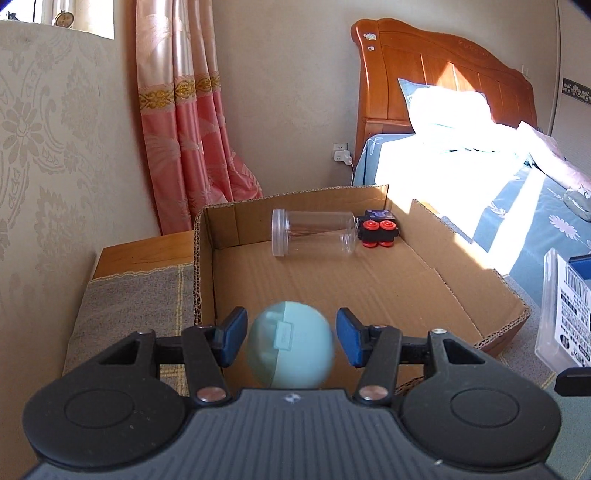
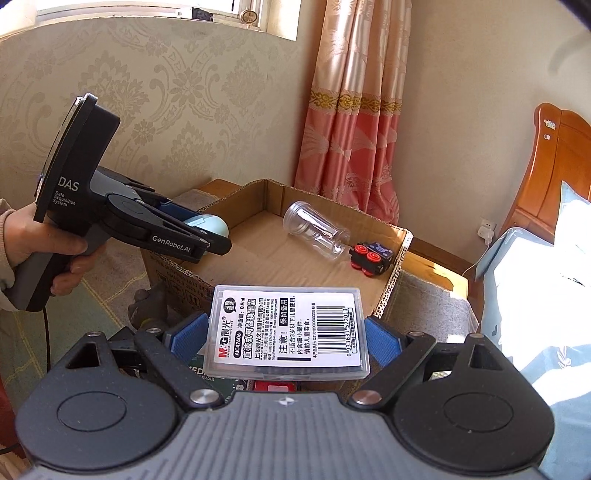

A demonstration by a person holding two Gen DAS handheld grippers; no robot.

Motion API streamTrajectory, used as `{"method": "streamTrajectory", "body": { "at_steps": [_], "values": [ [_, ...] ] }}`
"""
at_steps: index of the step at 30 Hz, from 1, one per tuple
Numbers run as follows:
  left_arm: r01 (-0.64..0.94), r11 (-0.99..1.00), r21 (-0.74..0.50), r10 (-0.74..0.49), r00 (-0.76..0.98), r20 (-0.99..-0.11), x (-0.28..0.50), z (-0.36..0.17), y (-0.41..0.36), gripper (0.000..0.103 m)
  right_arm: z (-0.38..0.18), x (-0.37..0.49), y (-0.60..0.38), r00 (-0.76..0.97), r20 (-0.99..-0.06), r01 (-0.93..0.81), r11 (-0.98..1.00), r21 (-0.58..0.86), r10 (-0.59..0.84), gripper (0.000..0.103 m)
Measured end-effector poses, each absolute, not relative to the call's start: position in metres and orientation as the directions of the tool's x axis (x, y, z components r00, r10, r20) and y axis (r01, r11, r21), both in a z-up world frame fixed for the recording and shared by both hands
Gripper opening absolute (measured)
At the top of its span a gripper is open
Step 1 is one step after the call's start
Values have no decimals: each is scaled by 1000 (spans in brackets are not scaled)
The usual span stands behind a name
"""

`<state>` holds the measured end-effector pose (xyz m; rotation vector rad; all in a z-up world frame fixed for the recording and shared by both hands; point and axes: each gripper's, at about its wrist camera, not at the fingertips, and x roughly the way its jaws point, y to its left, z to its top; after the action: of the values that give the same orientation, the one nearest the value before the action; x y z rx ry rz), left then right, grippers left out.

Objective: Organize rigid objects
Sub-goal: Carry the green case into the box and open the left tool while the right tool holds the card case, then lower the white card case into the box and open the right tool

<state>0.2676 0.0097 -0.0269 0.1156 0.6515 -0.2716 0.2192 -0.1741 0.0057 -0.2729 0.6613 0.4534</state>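
Grippers converge on cardboard box [image 2: 400, 245]: left gripper [image 1: 291, 338], fingers spread, releases teal ball [image 1: 291, 347]; right gripper [image 2: 286, 341] pinches plastic case [image 2: 291, 332], apparently next.

I see a bedroom with beige damask-patterned wallpaper [image 2: 177, 92] and a plain beige wall [image 1: 288, 92] beyond. Pink and gold patterned curtains [image 1: 184, 122] hang in the corner beneath a high window [image 2: 236, 11]. A carved orange wooden headboard [image 1: 443, 62] backs the blue floral bedding [image 1: 517, 206], washed in hard sunlight. A white wall socket [image 1: 340, 152] sits beside the bed.
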Motion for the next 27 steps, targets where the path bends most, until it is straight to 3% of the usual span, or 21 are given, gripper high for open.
{"method": "streamTrajectory", "body": {
  "at_steps": [1, 2, 3, 14, 27],
  "values": [
    [289, 957, 21, -219, 768, -602, 268, -25, 11, 68, 6, 219, -174, 697, -643, -486, 868, -100, 316, 93],
    [294, 956, 15, -228, 772, -594, 267, -22, 11, 88, 6, 220, -174, 697, -643, -485, 869, -99, 316, 93],
    [292, 956, 11, -231, 781, -580, 265, -18, 12, 98, 5, 221, -173, 696, -644, -485, 869, -98, 316, 93],
    [202, 979, 38, -152, 836, -528, 211, 8, 24, 103, 8, 246, -163, 700, -647, -470, 877, -98, 302, 93],
    [78, 995, 58, -34, 837, -546, 172, -7, 46, 102, 3, 332, -143, 692, -679, -403, 912, -83, 244, 93]
  ]
}}
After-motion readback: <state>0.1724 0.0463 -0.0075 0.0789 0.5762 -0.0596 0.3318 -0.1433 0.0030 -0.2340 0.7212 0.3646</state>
